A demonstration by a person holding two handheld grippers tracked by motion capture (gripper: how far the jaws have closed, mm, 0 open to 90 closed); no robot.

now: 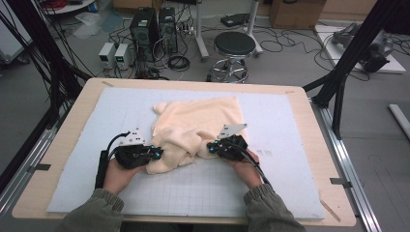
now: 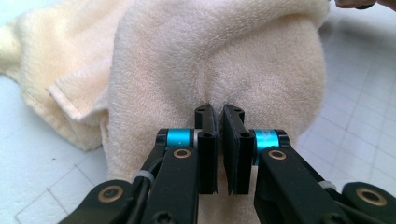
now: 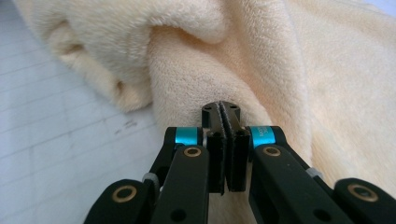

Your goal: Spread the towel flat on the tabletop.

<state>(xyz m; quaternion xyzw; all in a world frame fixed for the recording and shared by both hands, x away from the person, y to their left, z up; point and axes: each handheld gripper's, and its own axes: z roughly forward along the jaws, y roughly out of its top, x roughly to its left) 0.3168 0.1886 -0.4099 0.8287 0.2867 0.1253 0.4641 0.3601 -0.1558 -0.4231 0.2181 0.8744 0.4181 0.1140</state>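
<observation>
While the person stands at the near edge of the table (image 1: 63, 145), both hands reach forward and each one holds a black gripper against a cream-coloured towel (image 1: 193, 128). The towel lies on the pale blue gridded mat (image 1: 280, 145) that covers most of the table, a little toward the far edge from the middle, and it is not flat: its far part is spread out, and its near part is bunched into thick, soft folds. The left gripper (image 1: 157, 153) is at the near left corner of the towel. In the left gripper view, its jaws stand almost together, with a thin fold of the towel (image 2: 215, 60) pinched between the pads, so this gripper (image 2: 218, 114) is clamped on the cloth. The right gripper (image 1: 211, 148) is at the near right side of the bunched part, and the two grippers point toward each other with the folds between them. In the right gripper view, the jaws of this gripper (image 3: 221, 109) are pressed tight together, and the towel (image 3: 196, 79) rises directly behind the tips; I think a little edge of cloth is caught there, but how much I cannot tell. Green sleeves (image 1: 96, 212) cover both forearms near the table's front edge.
</observation>
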